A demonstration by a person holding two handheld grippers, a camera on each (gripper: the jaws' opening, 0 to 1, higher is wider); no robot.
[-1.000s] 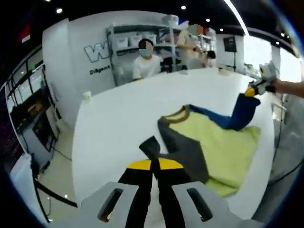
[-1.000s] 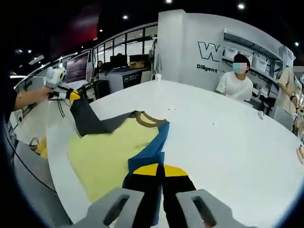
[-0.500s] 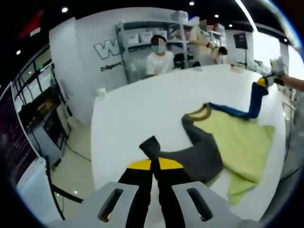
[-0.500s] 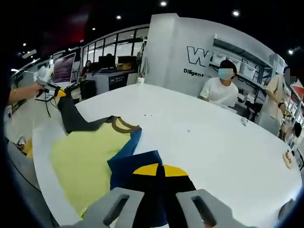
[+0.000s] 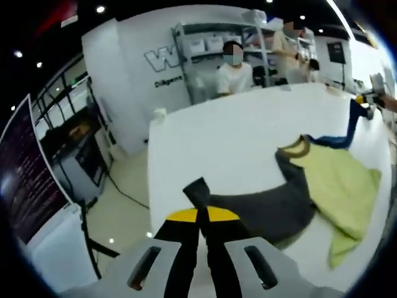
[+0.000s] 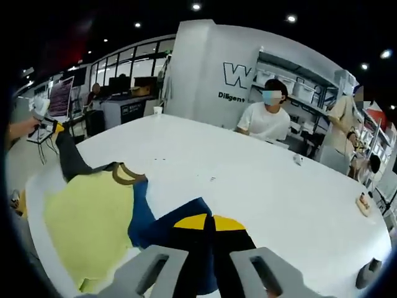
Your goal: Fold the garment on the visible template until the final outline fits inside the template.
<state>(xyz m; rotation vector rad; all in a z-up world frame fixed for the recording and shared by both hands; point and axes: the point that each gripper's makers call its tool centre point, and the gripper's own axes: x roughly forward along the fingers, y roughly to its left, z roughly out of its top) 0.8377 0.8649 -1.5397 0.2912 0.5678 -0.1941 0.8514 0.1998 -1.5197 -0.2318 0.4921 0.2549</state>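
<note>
Behind, wall lettering (image 6: 239, 74) is showing a large "W" over what may be "Diligent". Shelving and people are lining a white tabletop (image 6: 260, 192) where the garment (image 5: 338, 186) is lying — left hand-held gripper (image 5: 199, 214) clenching its grey sleeve (image 5: 260, 208), right hand-held gripper (image 6: 208, 225) its blue sleeve (image 6: 167, 226).

Both grippers' jaws closed, spread apart

The grey sleeve's cuff (image 5: 197, 191) disappears between the left gripper's (image 5: 199, 218) closed jaws. The blue sleeve's end (image 6: 186, 214) is likewise hidden under the right gripper (image 6: 209, 225). The wall lettering (image 6: 245, 76) beside the shelves is cut off.
</note>
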